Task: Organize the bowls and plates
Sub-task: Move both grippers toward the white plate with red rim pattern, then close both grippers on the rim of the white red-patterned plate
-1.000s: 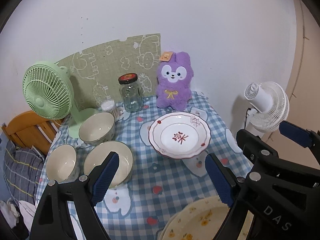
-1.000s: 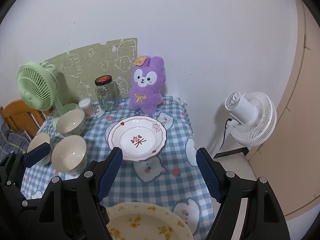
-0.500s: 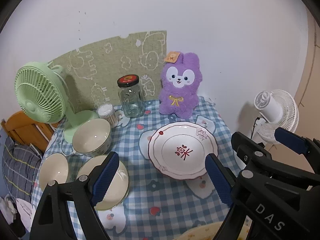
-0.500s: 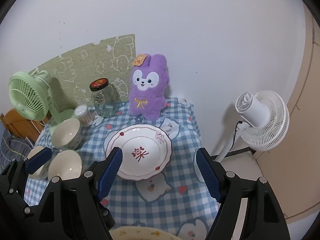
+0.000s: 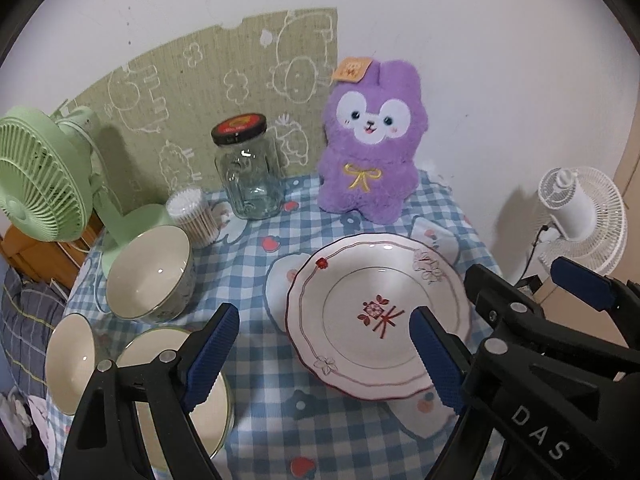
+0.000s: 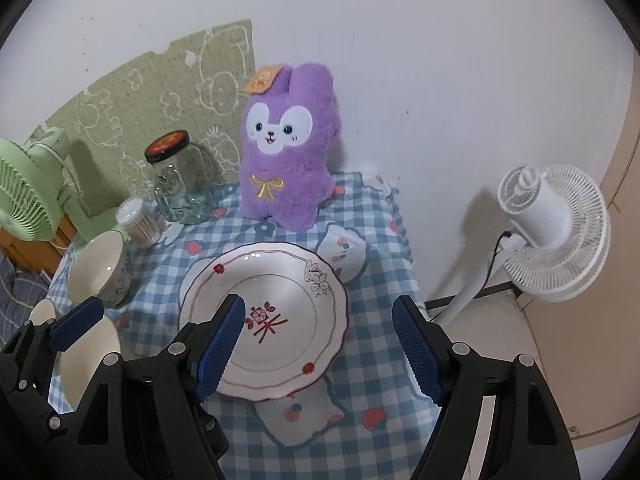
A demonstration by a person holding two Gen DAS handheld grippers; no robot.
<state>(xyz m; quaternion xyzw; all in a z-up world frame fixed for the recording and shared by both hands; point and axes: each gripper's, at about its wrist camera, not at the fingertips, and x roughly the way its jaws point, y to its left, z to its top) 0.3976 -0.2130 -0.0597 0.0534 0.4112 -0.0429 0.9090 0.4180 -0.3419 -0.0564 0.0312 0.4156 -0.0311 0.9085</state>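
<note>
A white plate with a red rim and red flower mark (image 5: 376, 316) lies on the blue checked tablecloth (image 5: 280, 432); it also shows in the right wrist view (image 6: 266, 322). Three cream bowls stand at the left: one at the back (image 5: 150, 270), one at the far left (image 5: 70, 362), one nearest (image 5: 216, 400) partly behind my left finger. My left gripper (image 5: 324, 352) is open and empty above the cloth, just left of the plate. My right gripper (image 6: 318, 344) is open and empty over the plate's right edge.
A purple plush rabbit (image 5: 370, 142), a glass jar with a black lid (image 5: 248, 172), a tub of cotton swabs (image 5: 192, 216) and a green fan (image 5: 44, 176) stand along the back. A white floor fan (image 6: 554, 232) stands beyond the table's right edge.
Both grippers have moved forward towards the red-rimmed plate, which now looks larger. The yellow-flowered plate near the front edge has dropped out of view. Both grippers stay open.
</note>
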